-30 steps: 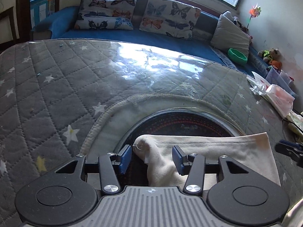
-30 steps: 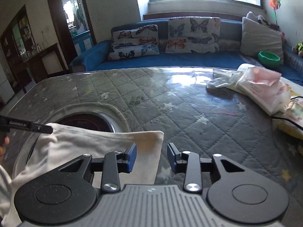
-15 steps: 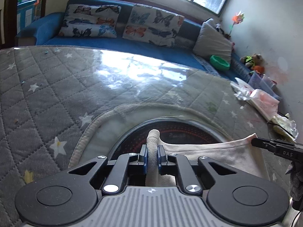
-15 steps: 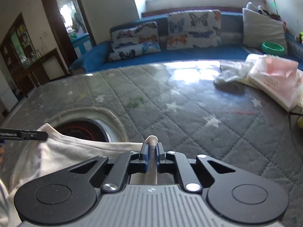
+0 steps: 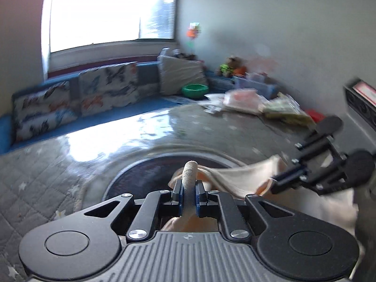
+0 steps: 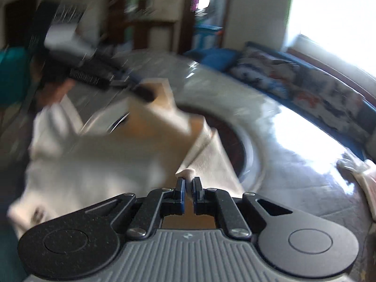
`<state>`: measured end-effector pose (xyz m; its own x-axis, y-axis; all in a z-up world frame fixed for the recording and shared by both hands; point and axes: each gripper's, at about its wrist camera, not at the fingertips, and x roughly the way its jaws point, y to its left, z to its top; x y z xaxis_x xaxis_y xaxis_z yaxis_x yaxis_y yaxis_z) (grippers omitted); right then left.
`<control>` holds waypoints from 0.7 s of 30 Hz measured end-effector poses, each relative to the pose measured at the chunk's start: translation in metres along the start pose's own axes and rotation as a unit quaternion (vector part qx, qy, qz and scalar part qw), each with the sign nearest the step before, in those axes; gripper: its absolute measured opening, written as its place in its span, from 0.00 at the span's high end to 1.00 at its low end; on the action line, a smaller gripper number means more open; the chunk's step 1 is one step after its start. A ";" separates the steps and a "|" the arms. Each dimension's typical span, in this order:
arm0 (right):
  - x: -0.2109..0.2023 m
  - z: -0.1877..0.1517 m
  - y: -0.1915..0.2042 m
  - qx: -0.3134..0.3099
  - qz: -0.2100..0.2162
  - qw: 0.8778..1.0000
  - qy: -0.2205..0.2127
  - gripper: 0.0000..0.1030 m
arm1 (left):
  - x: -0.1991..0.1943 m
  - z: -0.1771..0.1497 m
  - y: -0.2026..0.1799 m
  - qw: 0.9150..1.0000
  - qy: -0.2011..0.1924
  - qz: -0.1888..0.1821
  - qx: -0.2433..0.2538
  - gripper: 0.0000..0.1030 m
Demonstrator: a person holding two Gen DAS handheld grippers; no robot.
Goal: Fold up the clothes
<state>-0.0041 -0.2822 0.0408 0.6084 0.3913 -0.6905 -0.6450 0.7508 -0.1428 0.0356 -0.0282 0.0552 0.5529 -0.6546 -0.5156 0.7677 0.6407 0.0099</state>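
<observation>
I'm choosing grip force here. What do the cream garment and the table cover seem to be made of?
Garment: soft matte woven or knit fabric, likely cotton; it bunches into a fuzzy roll between the left gripper's pads.
Table cover: grey quilted cloth with stitched diamonds and stars, apparently under a glossy clear sheet, given the window glare.

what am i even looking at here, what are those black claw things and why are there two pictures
Those black claws are handheld grippers, not a robot: a person carries one in each hand, and each has a fisheye camera looking forward along its two fingers. That explains the two pictures, one from each hand.

In the left wrist view, the left gripper is shut on a bunched edge of a cream cloth. The other claw at the right of that picture is the right gripper, pinching the same cloth. In the blurred right wrist view, the right gripper is shut on another corner.

The cloth hangs between them above a grey quilted table cover with stars, which has a dark round opening. Behind is a blue sofa with butterfly cushions.
</observation>
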 end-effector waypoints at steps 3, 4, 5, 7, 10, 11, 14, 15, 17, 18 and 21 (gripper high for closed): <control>0.004 -0.007 0.012 -0.018 0.008 1.000 0.022 0.94 | 0.001 -0.018 -0.031 0.998 0.021 -0.019 0.059 0.89; 0.003 -0.008 0.012 -0.016 0.011 1.000 0.025 0.93 | 0.001 -0.024 -0.039 0.997 0.029 -0.021 0.073 0.89; 0.002 -0.008 0.012 -0.011 0.014 1.000 0.025 0.91 | 0.002 -0.029 -0.046 0.996 0.036 -0.022 0.084 0.89; -0.001 -0.005 0.008 0.005 0.026 0.999 0.023 0.86 | 0.003 -0.035 -0.053 0.994 0.043 -0.022 0.097 0.89; -0.009 0.001 0.003 0.030 0.037 0.999 0.015 0.84 | 0.002 -0.038 -0.055 0.995 0.044 -0.019 0.092 0.89; -0.010 0.003 0.001 0.041 0.038 0.998 0.012 0.84 | 0.002 -0.037 -0.053 0.995 0.043 -0.018 0.088 0.89; -0.007 0.007 -0.010 0.084 0.032 0.996 0.010 0.82 | 0.003 -0.035 -0.052 0.995 0.040 -0.019 0.087 0.88; -0.005 0.007 -0.012 0.092 0.029 0.995 0.011 0.81 | 0.003 -0.036 -0.052 0.995 0.041 -0.020 0.087 0.88; 0.003 0.007 -0.012 0.106 0.027 0.994 0.020 0.77 | 0.003 -0.037 -0.053 0.995 0.042 -0.018 0.089 0.86; 0.009 0.006 -0.012 0.111 0.026 0.993 0.028 0.77 | 0.002 -0.038 -0.054 0.995 0.042 -0.017 0.089 0.86; 0.020 0.004 -0.008 0.112 0.020 0.993 0.045 0.80 | 0.000 -0.038 -0.053 0.995 0.042 -0.011 0.089 0.84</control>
<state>0.0152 -0.2777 0.0311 0.5345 0.3819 -0.7540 -0.5429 0.8389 0.0400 -0.0167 -0.0472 0.0222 0.5114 -0.6269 -0.5878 0.8291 0.5398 0.1456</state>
